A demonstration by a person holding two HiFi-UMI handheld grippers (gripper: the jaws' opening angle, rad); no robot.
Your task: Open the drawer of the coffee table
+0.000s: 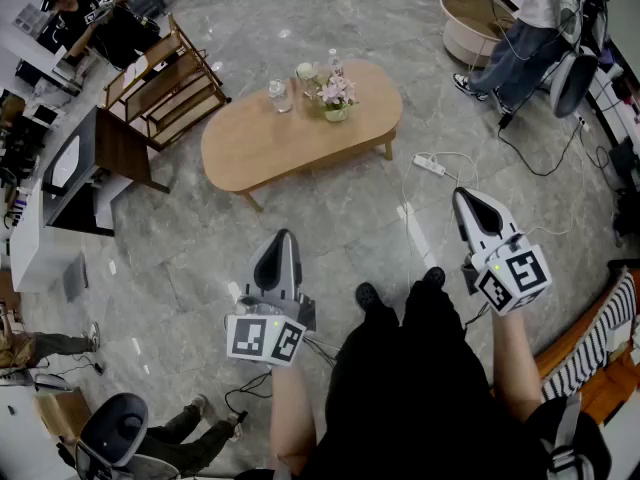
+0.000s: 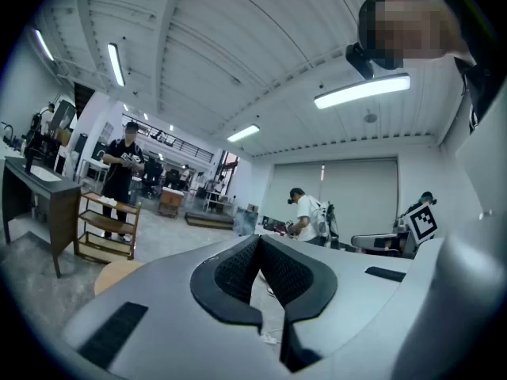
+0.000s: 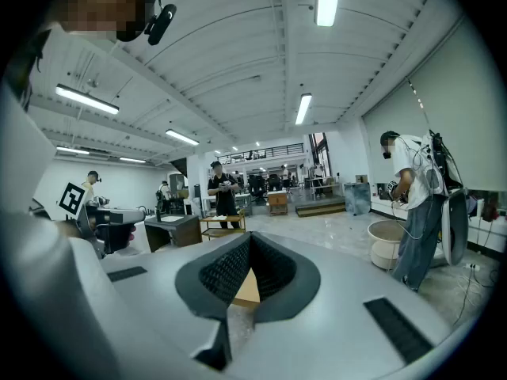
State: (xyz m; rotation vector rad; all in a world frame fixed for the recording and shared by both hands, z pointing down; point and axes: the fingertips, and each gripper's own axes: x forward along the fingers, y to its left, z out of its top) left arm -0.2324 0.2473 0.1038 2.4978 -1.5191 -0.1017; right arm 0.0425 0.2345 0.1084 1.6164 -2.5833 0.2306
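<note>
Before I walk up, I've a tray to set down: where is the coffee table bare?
The coffee table is bare at its left end and near side. Crowded: its far edge, where glass, cup, bottle and flower pot cluster.

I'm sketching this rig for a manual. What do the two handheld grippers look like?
The left gripper and right gripper share pale grey, tapering shells lined with black textured pads. Each carries a white cube printed with black square markers. The person wears black trousers.

The coffee table (image 1: 260,148) — oval, pale wood, short legs — stands upright at twelve o'clock, long axis running eight to two; its drawer cannot be made out.
</note>
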